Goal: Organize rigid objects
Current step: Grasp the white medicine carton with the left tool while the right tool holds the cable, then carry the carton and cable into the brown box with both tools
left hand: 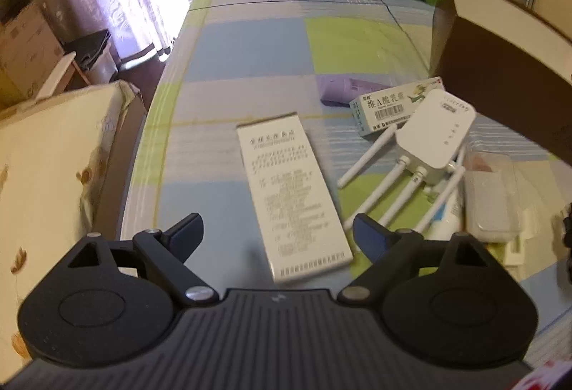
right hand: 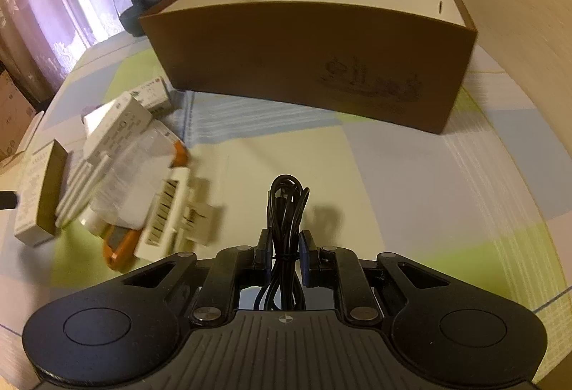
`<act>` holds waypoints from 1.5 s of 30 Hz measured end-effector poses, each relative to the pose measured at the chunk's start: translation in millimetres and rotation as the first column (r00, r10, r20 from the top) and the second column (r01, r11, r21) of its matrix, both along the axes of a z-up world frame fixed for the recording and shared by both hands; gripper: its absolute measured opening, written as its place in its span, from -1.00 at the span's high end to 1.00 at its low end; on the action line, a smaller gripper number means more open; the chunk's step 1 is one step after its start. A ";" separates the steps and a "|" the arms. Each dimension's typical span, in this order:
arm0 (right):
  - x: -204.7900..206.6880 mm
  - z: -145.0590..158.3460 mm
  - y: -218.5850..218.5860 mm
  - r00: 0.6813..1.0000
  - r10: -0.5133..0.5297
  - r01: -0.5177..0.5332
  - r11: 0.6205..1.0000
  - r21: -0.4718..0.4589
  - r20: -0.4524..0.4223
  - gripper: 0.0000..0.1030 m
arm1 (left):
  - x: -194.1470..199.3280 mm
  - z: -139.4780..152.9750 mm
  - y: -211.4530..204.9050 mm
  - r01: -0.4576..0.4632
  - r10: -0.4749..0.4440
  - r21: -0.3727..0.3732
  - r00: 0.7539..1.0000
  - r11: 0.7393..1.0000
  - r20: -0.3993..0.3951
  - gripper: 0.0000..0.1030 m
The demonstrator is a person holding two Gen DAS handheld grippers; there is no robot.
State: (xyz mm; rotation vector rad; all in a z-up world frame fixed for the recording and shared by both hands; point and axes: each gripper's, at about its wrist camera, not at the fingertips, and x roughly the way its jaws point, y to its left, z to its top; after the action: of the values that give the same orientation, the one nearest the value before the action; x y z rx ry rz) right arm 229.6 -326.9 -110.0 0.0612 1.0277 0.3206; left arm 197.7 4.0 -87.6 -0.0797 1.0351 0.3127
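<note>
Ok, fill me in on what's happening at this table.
A person is tidying loose items with two hand-held claws. The right claw is shut on a bundled black cable, facing the brown organizer box. The left claw is open above a long white box, not touching it. A white antenna router and small cartons lie on the tablecloth.
</note>
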 end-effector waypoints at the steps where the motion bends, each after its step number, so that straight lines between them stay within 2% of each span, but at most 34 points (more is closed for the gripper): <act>1: 0.3 2.6 3.4 1.000 0.003 -0.003 1.000 0.005 0.003 0.79 | 6.5 -3.5 0.7 0.003 -0.003 0.005 1.000 1.000 -0.010 -0.72; 7: 0.6 8.3 22.6 1.000 0.001 -0.001 1.000 0.018 0.014 0.78 | 32.9 -24.8 13.8 0.030 -0.029 0.007 0.997 1.000 -0.071 -0.73; 13: -3.1 5.7 40.1 1.000 -0.006 0.006 1.000 0.011 0.002 0.79 | 54.4 -35.7 23.5 0.053 -0.054 -0.010 0.994 0.999 -0.094 -0.70; 15: -4.0 6.5 43.8 1.000 -0.013 0.013 1.000 0.007 0.003 0.79 | 57.9 -39.3 27.9 0.065 -0.067 -0.025 0.992 0.998 -0.109 -0.57; 17: -4.4 7.0 46.5 1.000 -0.020 0.020 1.000 0.005 0.005 0.79 | 56.8 -42.5 31.7 0.082 -0.085 -0.032 0.988 0.996 -0.126 -0.25; 19: -4.5 7.2 48.4 1.000 -0.029 0.029 1.000 0.000 0.006 0.79 | 52.8 -45.8 35.2 0.102 -0.106 -0.033 0.984 0.994 -0.141 -0.11; 26: -3.4 9.0 52.9 0.998 -0.064 0.064 0.998 -0.017 0.007 0.79 | 46.3 -55.5 42.7 0.154 -0.162 -0.068 0.976 0.986 -0.148 -0.16; 37: -3.8 17.4 62.0 0.995 -0.098 0.099 0.994 -0.046 0.029 0.79 | 49.9 -56.3 48.5 0.232 -0.238 -0.071 0.966 0.970 -0.101 -0.10; 41: -6.5 20.5 64.3 0.994 -0.103 0.104 0.993 -0.052 0.027 0.79 | 42.2 -47.8 49.0 0.244 -0.246 -0.037 0.967 0.969 -0.070 -0.10; 45: -7.0 24.8 67.6 0.995 -0.096 0.096 0.994 -0.044 0.016 0.79 | 31.2 -29.3 45.2 0.243 -0.245 -0.043 0.969 0.969 -0.044 -0.10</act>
State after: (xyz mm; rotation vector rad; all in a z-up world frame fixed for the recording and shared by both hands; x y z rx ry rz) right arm 222.6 -259.3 -85.2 0.0673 1.0144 0.2099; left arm 228.9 49.2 -116.9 0.0227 1.0871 0.0717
